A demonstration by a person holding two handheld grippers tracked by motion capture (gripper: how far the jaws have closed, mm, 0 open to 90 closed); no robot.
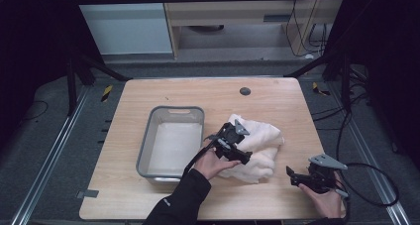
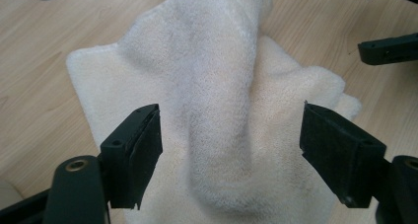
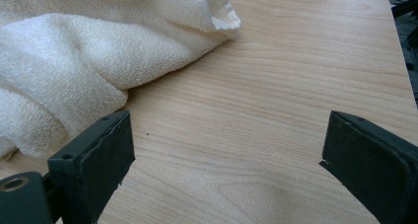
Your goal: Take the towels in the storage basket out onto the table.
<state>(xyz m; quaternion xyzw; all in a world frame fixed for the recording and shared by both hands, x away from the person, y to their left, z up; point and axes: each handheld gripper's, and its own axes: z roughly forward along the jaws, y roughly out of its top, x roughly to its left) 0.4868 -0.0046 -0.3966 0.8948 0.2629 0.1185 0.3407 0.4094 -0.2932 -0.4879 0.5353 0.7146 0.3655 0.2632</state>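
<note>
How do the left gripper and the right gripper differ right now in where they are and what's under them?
The left gripper hangs over the crumpled cream terry towel, its open jaws straddling a raised fold; the right gripper sits off to the towel's side, over bare light wooden table. The left gripper is beside the grey plastic tub; the right gripper is near the table's front corner. Both are open, holding nothing.

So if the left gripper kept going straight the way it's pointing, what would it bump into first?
Most likely the cream towel. The left gripper has its jaws open around a raised fold, though how near is unclear.
</note>
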